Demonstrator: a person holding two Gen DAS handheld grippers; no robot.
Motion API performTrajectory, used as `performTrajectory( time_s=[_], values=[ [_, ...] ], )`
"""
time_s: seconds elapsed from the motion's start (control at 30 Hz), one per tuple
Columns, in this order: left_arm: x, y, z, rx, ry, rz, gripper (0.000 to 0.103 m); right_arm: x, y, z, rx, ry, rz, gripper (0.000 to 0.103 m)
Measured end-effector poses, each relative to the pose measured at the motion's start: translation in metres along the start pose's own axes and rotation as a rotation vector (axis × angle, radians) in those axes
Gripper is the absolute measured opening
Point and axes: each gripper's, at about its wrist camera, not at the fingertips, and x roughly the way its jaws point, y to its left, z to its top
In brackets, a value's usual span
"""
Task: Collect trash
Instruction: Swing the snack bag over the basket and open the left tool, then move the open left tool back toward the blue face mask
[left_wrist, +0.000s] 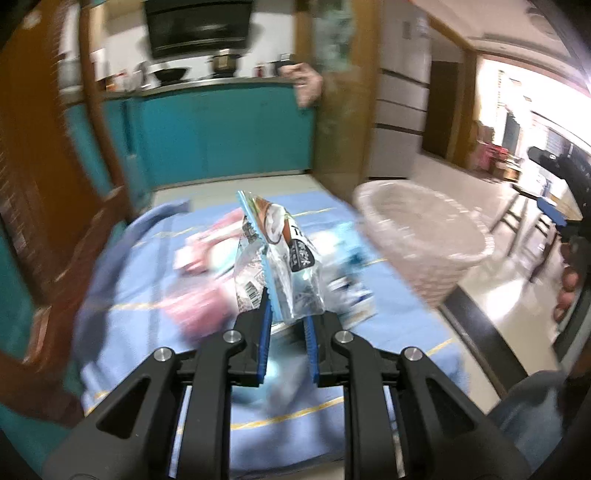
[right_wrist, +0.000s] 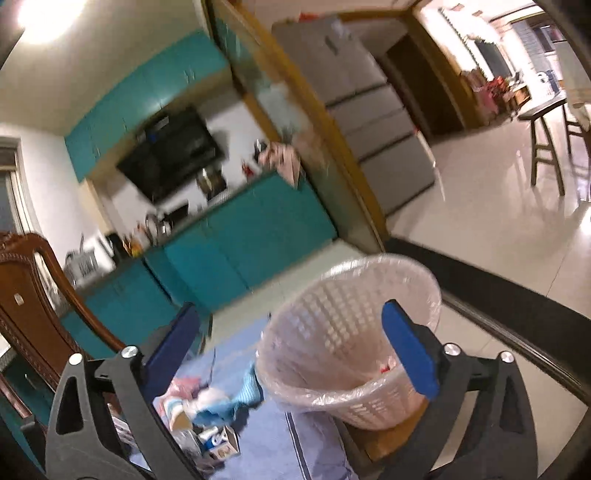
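Left gripper (left_wrist: 287, 314) has its jaws pinching a crinkly snack wrapper (left_wrist: 275, 254) above the blue-clothed tabletop (left_wrist: 388, 295). Lined white basket (right_wrist: 351, 354) sits at the edge, right gripper (right_wrist: 291, 345) jaws spread wide, nothing between them.

The snack wrapper (left_wrist: 284, 258) bears a barcode at its seven o'clock corner and white characters, too blurred to read.

Crumpled wrapper (left_wrist: 280, 258) upright beside basket (left_wrist: 424, 240)
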Motion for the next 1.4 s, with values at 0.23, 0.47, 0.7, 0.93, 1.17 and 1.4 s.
performTrajectory(
  time_s=[0.23, 0.47, 0.7, 0.93, 1.17, 1.4],
  values=[
    [0.056, -0.113, 0.093, 0.055, -0.016, -0.262, 0.022, -0.005, -0.017, 0.009, 0.093, -0.075, -0.033, 0.098],
    [0.134, -0.141, 0.115, 0.031, 0.113, -0.186, 0.087, 0.000, -0.016, 0.009, 0.066, -0.035, -0.012, 0.098],
    [0.047, -0.057, 0.061, 0.045, -0.003, -0.020, 0.096, 0.009, 0.008, 0.000, -0.015, 0.059, 0.052, 0.098],
    [-0.032, 0.021, 0.000, 0.006, -0.064, 0.161, 0.100, 0.003, 0.058, -0.038, -0.228, 0.211, 0.096, 0.098],
    [-0.023, 0.031, -0.040, -0.041, 0.084, 0.135, 0.100, -0.012, 0.089, -0.082, -0.387, 0.350, 0.112, 0.098],
    [-0.027, 0.026, -0.045, -0.036, 0.071, 0.125, 0.100, -0.011, 0.093, -0.089, -0.408, 0.366, 0.094, 0.098]
  ],
)
